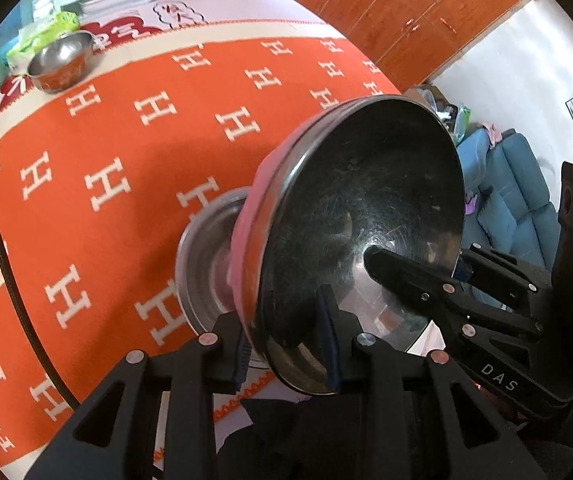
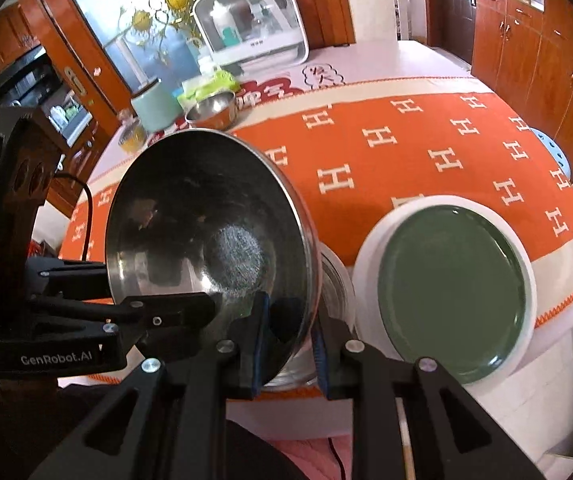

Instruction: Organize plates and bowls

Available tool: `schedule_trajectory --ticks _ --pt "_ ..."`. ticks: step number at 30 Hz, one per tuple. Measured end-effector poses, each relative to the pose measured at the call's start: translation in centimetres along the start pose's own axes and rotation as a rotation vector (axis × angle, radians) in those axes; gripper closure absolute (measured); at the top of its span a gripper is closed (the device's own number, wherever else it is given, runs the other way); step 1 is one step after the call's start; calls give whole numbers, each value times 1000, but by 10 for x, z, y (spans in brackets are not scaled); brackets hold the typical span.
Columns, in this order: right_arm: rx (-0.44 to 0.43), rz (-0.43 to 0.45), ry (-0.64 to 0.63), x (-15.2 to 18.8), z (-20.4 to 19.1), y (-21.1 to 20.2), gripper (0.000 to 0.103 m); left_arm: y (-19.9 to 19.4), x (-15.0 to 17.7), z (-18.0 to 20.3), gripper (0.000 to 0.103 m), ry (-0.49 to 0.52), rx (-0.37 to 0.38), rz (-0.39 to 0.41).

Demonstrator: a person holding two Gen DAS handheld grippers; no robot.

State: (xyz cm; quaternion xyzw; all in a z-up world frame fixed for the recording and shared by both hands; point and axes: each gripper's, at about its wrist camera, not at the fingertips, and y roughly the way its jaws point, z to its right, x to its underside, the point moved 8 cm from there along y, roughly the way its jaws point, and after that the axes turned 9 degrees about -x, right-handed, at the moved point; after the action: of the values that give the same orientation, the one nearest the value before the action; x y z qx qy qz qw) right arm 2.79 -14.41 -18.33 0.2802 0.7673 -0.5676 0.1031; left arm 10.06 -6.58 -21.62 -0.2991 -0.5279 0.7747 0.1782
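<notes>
A steel bowl (image 1: 366, 216) with a pink outside is held tilted in the air above the orange cloth, gripped by both grippers. My left gripper (image 1: 286, 348) is shut on its near rim. My right gripper (image 2: 286, 344) is shut on the opposite rim of the same bowl (image 2: 206, 232); it also shows in the left wrist view (image 1: 418, 276). Under the bowl a second steel bowl (image 1: 206, 256) stands on the table. A green plate (image 2: 454, 292) lies on a white plate (image 2: 370, 240) at the near right. A third steel bowl (image 1: 60, 62) stands far off.
The table (image 2: 406, 152) carries an orange cloth with white H marks. At its far edge stand a white box with a clear lid (image 2: 254, 24), a green packet (image 2: 210, 84) and a pale green pot (image 2: 154, 106). A black cable (image 1: 10, 280) crosses the left.
</notes>
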Motion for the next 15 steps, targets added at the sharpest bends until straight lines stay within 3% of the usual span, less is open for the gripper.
schedule_trajectory --ticks 15 --pt "101 -164 -77 19 9 22 73 34 13 7 70 -38 -4 -131"
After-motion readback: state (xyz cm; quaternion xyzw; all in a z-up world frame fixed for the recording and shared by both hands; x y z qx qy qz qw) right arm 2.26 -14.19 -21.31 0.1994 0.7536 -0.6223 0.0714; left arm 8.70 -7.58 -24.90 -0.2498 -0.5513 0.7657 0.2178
